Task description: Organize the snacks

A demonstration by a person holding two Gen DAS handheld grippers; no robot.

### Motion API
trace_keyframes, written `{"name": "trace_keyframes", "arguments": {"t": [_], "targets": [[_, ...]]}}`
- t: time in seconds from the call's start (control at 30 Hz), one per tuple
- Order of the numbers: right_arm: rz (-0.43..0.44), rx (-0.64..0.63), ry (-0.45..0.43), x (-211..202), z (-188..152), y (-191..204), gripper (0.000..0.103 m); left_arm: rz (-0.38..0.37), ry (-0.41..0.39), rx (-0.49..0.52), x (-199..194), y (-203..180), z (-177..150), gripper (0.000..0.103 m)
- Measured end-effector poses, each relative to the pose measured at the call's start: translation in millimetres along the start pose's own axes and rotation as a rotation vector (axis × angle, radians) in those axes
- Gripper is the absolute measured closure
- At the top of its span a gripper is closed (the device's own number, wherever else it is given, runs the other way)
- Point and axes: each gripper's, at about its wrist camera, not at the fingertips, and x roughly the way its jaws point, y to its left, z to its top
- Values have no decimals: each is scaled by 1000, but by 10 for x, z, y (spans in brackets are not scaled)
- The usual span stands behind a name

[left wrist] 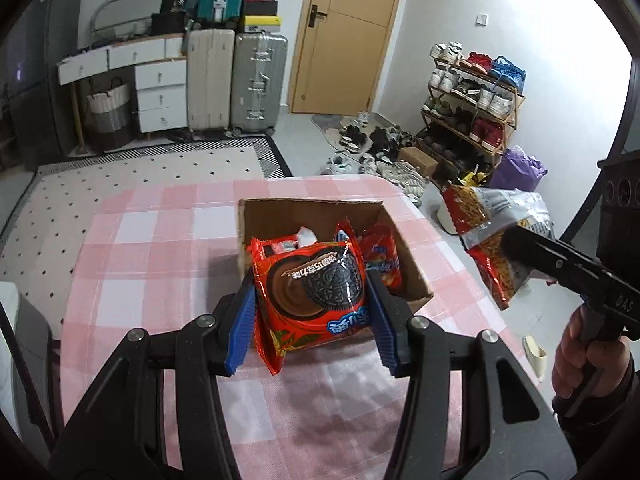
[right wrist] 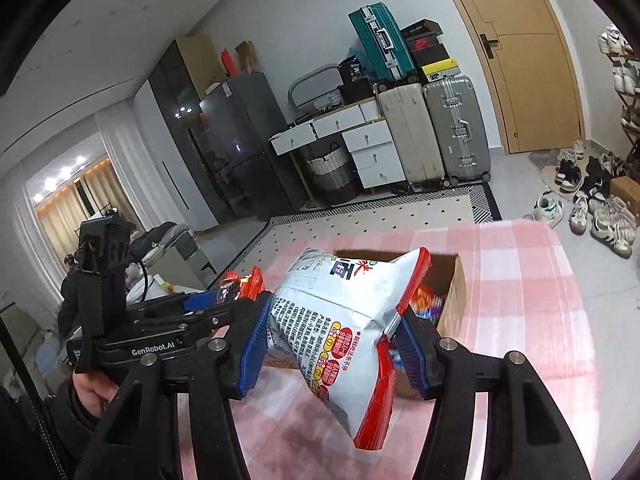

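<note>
Far left, a fridge (right wrist: 236, 140) and white drawers (left wrist: 160, 92) line the wall, w/ suitcases (left wrist: 236, 84) just right of them; a dotted rug (left wrist: 132, 184) lies between that wall and the near table.

Left-centre, the pink-check table (left wrist: 160, 248) bears an open cardboard box (left wrist: 412, 276) at its far side, w/ more red snack packs (left wrist: 380, 256) inside it; the left gripper (left wrist: 312, 312) hangs above the table's near part, in front of the box, its blue pads clamped on both side edges of a red cookie pack (left wrist: 312, 296); the pack stands upright between the jaws, print upside down, clear of the cloth.

Right, the right gripper (right wrist: 332, 344) is closed on a white-and-red chip bag (right wrist: 344, 328), pinching its crumpled middle; the bag hangs tilted, red seam lowest, in the air over the table's right edge and near the box's right side; a hand (left wrist: 592, 356) grips that tool's handle at near right.

Far right, a wooden door (left wrist: 344, 36); a shoe rack (left wrist: 472, 108) against the wall, loose shoes (left wrist: 372, 148) on the floor beside it.
</note>
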Motion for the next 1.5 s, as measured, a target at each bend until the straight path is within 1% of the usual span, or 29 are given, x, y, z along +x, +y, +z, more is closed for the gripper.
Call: {"name": "trace_keyframes", "arguments": {"t": [0.03,0.13,0.3,0.5,0.8,1.0,1.07,1.1,1.13,1.2,1.23,1.27,1.3,1.43,1.5], "targets": [[-2,-8,3,33,56,-13,45,-8,9,4,36,-6,50,55],[-10,-27,15,129,200,-60,45,5,19,24,157,-22,197,55],[-27,-39,31,328,435,-146,45,6,23,14,336,-9,398,55],[-16,-37,25,512,557,-195,45,-3,32,-24,586,24,558,55],[-26,-17,74,994,567,-371,45,1,76,-26,981,129,544,55],[-48,-27,89,1318,530,-435,44,-21,106,-41,1195,213,489,55],[-54,-34,84,1397,540,-444,40,-38,102,-59,1243,256,480,55],[-47,-37,86,1440,543,-444,36,-47,100,-62,1268,275,476,54],[-43,-42,88,1473,547,-446,32,-51,102,-61,1296,286,474,52],[-49,-50,86,1502,531,-437,26,-36,114,-59,1346,311,461,37],[-46,-51,83,1501,533,-444,26,-34,109,-67,1345,324,463,33],[-43,-54,78,1476,516,-464,26,-48,105,-77,1343,337,461,23],[-52,-58,66,1445,517,-467,26,-56,107,-80,1344,345,457,20],[-48,-50,42,1311,501,-487,19,-29,105,-62,1309,321,434,20],[-55,-58,34,1234,481,-458,19,-25,105,-68,1274,317,424,20]]}}
